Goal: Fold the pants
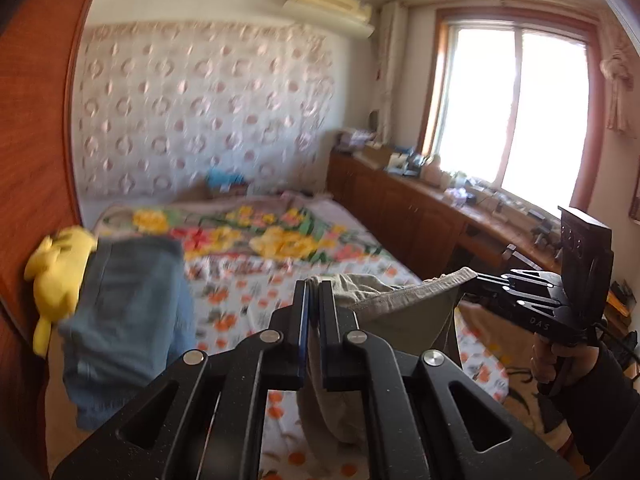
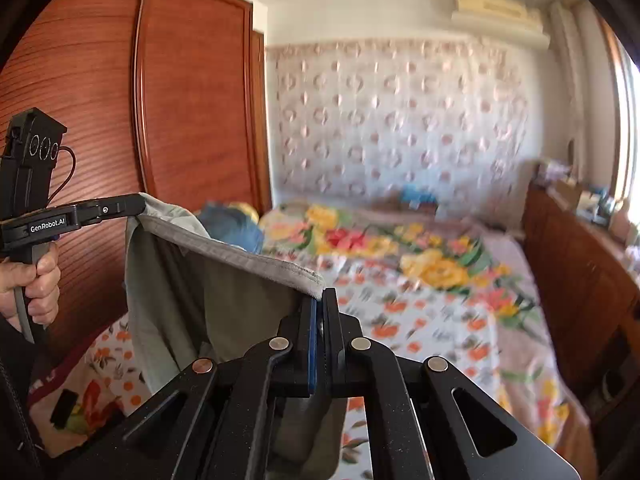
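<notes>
Floral bed (image 1: 280,264) beneath grey pants (image 2: 224,280) clamped between both grippers.

Domestic bedroom. Bed (image 2: 420,300) w/ floral-print cover fills the centre; patterned wallpaper (image 1: 200,104) behind it at 12 o'clock. Wall-mounted air-con unit (image 1: 328,0) near the ceiling at 1 o'clock. Reddish wood wardrobe (image 2: 140,100) at 9–10 o'clock in the right wrist view. Low wood cabinet run (image 1: 420,208) at 3 o'clock, its top cluttered w/ small household items, under a bright window (image 1: 516,108) w/ tied-back curtains. Yellow plush toy (image 1: 56,272) at the bed's edge.
</notes>
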A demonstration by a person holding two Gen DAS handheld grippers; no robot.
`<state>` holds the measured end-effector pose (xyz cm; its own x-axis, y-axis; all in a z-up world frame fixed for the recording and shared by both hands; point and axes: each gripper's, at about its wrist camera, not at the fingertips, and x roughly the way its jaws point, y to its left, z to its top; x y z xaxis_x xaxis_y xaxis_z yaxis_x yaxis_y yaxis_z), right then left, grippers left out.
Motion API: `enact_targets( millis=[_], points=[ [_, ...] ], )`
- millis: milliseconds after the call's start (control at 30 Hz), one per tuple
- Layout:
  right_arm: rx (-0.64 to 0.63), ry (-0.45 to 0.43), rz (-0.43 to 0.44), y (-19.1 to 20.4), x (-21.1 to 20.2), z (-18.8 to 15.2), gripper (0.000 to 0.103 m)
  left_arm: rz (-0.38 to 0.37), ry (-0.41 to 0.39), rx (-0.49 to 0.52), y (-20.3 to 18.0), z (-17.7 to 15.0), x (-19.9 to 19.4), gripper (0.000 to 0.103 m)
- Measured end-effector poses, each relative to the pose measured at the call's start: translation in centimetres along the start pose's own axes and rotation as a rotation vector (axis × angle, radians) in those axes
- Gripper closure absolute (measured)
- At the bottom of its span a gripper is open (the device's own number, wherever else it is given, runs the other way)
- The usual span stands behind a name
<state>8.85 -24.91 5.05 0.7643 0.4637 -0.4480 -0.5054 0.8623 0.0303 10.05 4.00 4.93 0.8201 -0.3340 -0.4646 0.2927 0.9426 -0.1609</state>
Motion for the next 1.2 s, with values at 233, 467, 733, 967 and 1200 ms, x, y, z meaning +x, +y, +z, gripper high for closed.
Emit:
enact_targets(
  millis=[233,467,733,967,1200],
  points=[
    [0.048,0.177,0.057,1.2,6.4,-4.2,0.091,0.066,0.14,-0.063,2.3,-6.7,3.3,0.098],
    [0.068,0.22,0.016,0.9,5.7,-6.1,0.071,0.088,0.184,-0.085,3.1,-8.6,3.4,0.095],
    [0.13,0.239,-0.029,-0.2,4.0,-8.1,0.065,0.112,0.206,-0.057,3.2,-9.9,2.4,0.071],
    [0.162,0.247,-0.042,-0.5,3.7,-9.1,0.064,0.123,0.205,0.008,2.3,-11.0,1.8,0.056],
    [0.173,0.259,-0.055,-0.4,3.6,-9.8,0.064,0.096,0.22,0.072,0.5,-12.5,1.5,0.056]
  ],
)
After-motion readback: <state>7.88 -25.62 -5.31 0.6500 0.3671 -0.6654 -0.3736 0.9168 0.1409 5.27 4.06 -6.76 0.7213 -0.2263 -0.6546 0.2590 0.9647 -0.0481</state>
